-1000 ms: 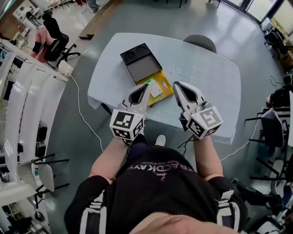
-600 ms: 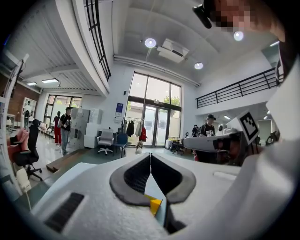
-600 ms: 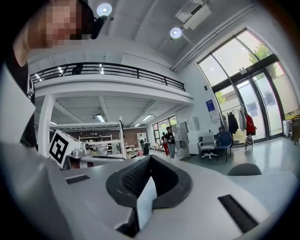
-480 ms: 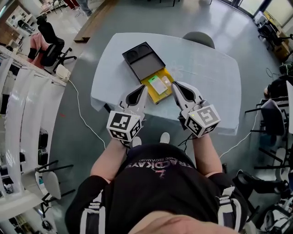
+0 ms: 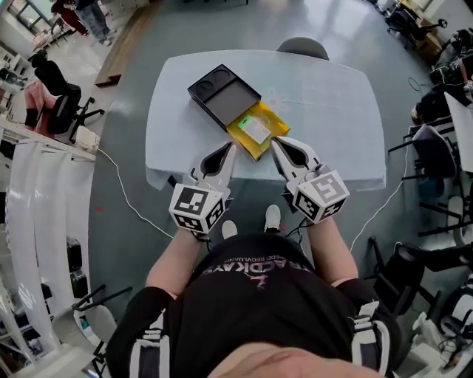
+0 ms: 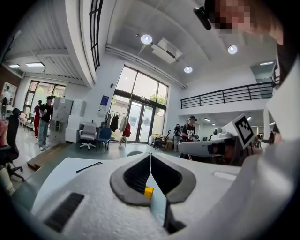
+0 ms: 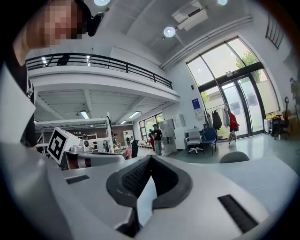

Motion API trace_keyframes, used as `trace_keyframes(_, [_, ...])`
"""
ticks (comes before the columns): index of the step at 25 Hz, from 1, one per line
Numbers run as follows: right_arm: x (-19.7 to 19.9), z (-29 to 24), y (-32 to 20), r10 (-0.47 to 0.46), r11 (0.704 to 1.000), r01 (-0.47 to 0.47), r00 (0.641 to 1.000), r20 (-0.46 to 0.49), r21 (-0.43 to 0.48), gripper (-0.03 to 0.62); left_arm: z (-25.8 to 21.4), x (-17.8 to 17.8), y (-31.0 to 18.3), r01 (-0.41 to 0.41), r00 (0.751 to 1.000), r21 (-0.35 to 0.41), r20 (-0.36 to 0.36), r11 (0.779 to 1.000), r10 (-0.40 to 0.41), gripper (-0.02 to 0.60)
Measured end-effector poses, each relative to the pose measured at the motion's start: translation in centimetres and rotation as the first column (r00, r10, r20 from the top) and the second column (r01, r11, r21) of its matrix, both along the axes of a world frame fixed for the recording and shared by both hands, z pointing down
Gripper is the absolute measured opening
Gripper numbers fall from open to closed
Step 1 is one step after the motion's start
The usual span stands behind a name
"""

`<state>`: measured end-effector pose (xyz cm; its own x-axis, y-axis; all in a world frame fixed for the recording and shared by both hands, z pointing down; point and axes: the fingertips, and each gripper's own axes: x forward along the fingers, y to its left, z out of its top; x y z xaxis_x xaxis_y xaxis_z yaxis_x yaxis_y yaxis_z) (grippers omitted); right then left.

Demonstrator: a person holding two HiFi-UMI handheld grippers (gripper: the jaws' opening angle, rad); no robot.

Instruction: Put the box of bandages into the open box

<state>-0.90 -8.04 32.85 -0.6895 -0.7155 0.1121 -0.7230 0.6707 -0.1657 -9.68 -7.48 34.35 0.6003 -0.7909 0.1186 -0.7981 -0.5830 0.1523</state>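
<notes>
As the left tongs point(image 5: 228, 150) and right tongs point(image 5: 276, 145) hang shut and empty over the near edge of the counter point(image 5: 332, 111), the bandage box point(image 5: 256, 130) lies just beyond them, beside the open box point(image 5: 230, 107). One pair should open wide, grip across its narrow width, and lift it clear of the rim.

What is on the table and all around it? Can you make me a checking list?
Surface: table under a pale cloth.
Job's things: black open box, looks empty; yellow box of bandages lies beside its near end, not inside.
Clutter: nothing seen.
Grippers: left gripper and right gripper are both shut and empty. They sit on either side of the box of bandages, at the table's near edge.
Cables: white cable on the floor left of the table.
Surroundings: chair behind the table; office chairs and people far off.
</notes>
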Motion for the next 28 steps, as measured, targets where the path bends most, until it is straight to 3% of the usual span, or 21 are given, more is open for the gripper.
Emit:
trace_keyframes(9, [-1.6,1.4,2.9,0.084,0.996,-0.084,0.996,-0.003,-0.028,0.011,0.9,-1.4,2.0,-0.099,0.995,-0.008,0.007,0.995,0.099,0.018])
trace_keyframes(28, [-3.0,1.2,6.2,0.144,0.99,-0.144,0.99,-0.001,-0.004,0.011,1.1,-2.5,4.5,-0.163,0.987,-0.001,-0.01,0.987,0.163,0.017])
